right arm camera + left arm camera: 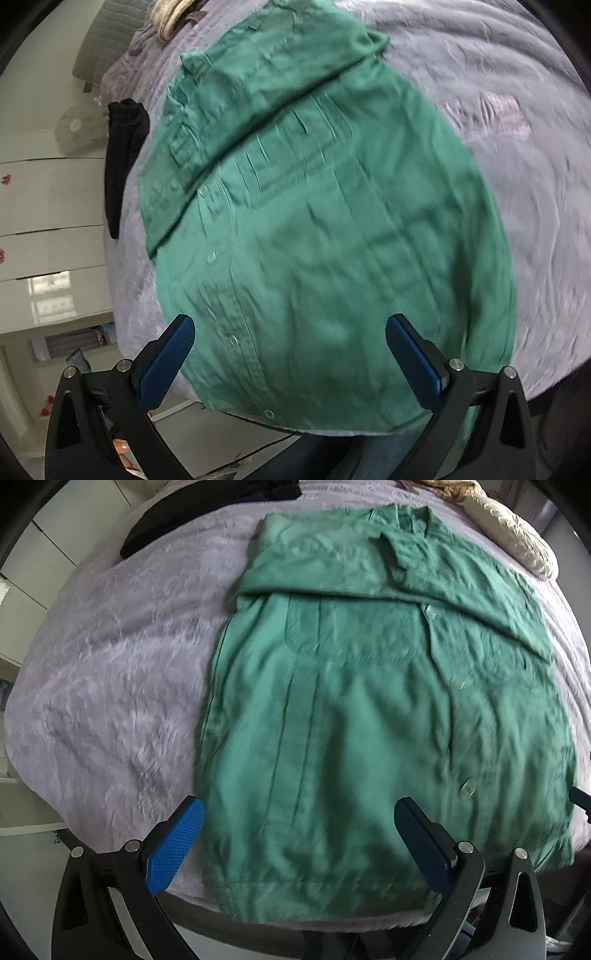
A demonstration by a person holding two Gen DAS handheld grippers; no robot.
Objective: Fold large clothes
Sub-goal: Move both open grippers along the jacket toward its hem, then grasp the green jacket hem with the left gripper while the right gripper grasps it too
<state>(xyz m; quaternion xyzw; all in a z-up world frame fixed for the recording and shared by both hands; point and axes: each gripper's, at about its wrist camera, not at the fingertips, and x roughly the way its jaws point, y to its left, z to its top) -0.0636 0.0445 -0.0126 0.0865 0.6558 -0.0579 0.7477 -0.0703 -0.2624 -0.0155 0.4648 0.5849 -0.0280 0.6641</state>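
A green button-up shirt [351, 716] lies flat on a lilac fuzzy bed cover [110, 686], front up, with both sleeves folded across the chest. Its hem lies at the near edge of the bed. My left gripper [299, 808] is open and empty, held just above the shirt's lower left part. In the right wrist view the same shirt [325, 240] fills the middle. My right gripper [290, 325] is open and empty above the shirt's lower part, near the button placket [232, 339]. The tip of the right gripper shows at the left view's right edge [580, 799].
A black garment [207, 506] lies at the far side of the bed; it also shows in the right wrist view [122, 155]. A cream cushion [513, 539] sits at the far right. White drawers [48, 206] stand beside the bed. The bed's near edge [295, 926] is close below the grippers.
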